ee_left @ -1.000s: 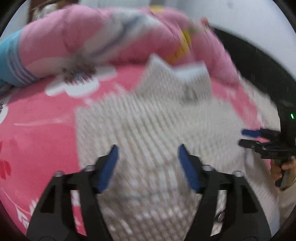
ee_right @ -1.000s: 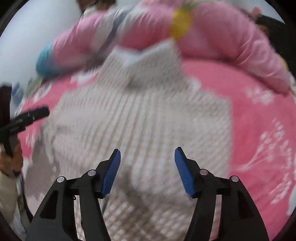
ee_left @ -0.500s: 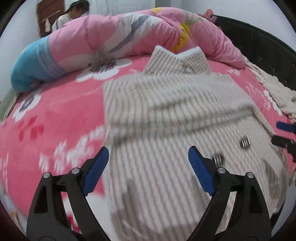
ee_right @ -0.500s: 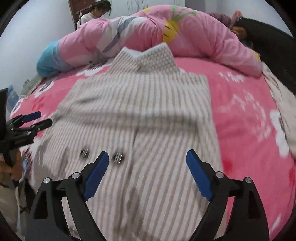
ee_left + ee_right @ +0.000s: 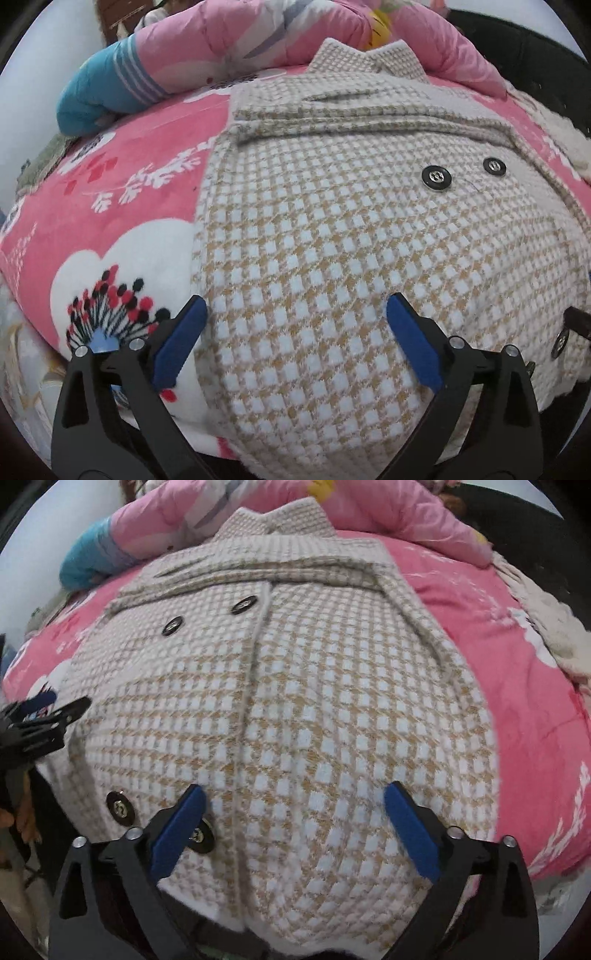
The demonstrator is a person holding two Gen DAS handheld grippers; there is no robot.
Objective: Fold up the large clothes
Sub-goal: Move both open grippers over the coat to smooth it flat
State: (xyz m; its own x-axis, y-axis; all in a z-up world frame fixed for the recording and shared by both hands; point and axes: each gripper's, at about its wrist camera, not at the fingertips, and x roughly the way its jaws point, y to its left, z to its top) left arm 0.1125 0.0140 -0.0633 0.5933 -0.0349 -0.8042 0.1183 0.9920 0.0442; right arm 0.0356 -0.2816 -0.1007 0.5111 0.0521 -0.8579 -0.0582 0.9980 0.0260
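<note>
Both claws, the left claw [image 5: 295, 339] and the right claw [image 5: 293, 819], are opening wide and empty, nothing pinched between their blue pads, poised just above the near hem of a houndstooth coat [image 5: 332, 221] spread on a pink floral bed [image 5: 110, 177]. The coat lies buttoned-side up, sleeves apparently already folded across its upper body; the lengthwise fold appears still to come. Its long axis runs straight away from the claws, collar [image 5: 277, 518] pointing toward the rolled pink quilt [image 5: 221, 44] beyond.
</note>
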